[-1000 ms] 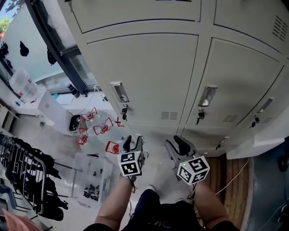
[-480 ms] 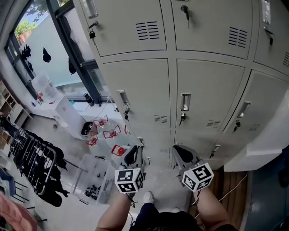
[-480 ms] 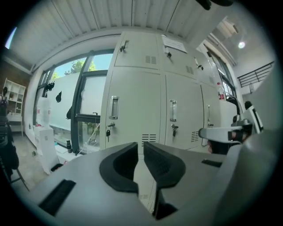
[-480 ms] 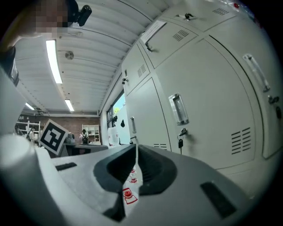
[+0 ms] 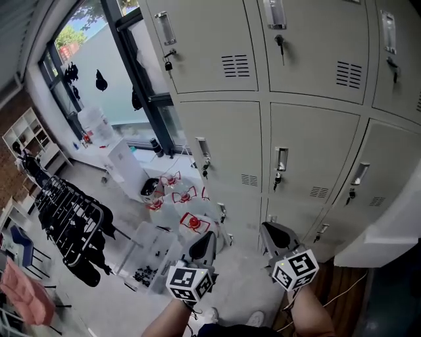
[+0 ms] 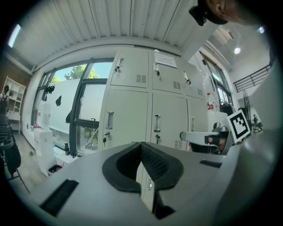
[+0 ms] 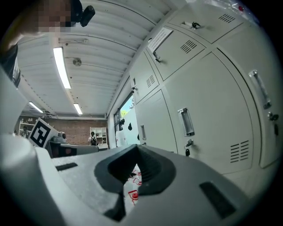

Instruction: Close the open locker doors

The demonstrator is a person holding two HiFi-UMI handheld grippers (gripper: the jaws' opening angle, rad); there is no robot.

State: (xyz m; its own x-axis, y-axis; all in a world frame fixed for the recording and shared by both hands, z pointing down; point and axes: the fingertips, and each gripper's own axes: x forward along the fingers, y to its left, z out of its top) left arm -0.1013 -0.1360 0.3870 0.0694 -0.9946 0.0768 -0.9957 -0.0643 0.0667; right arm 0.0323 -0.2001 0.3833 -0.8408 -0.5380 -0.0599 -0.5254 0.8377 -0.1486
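showing pale grey, vented locker doors point(image 5: 309, 148) in stacked rows

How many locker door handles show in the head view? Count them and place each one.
8 handles. Top row: left, middle, right. Middle row: left, middle, right. Bottom row: left, right. More may lie outside the frame.

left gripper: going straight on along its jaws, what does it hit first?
A closed locker door: the shut left gripper points at it, near its seam with the next door. Nothing shows in between, though depth is hard to judge.
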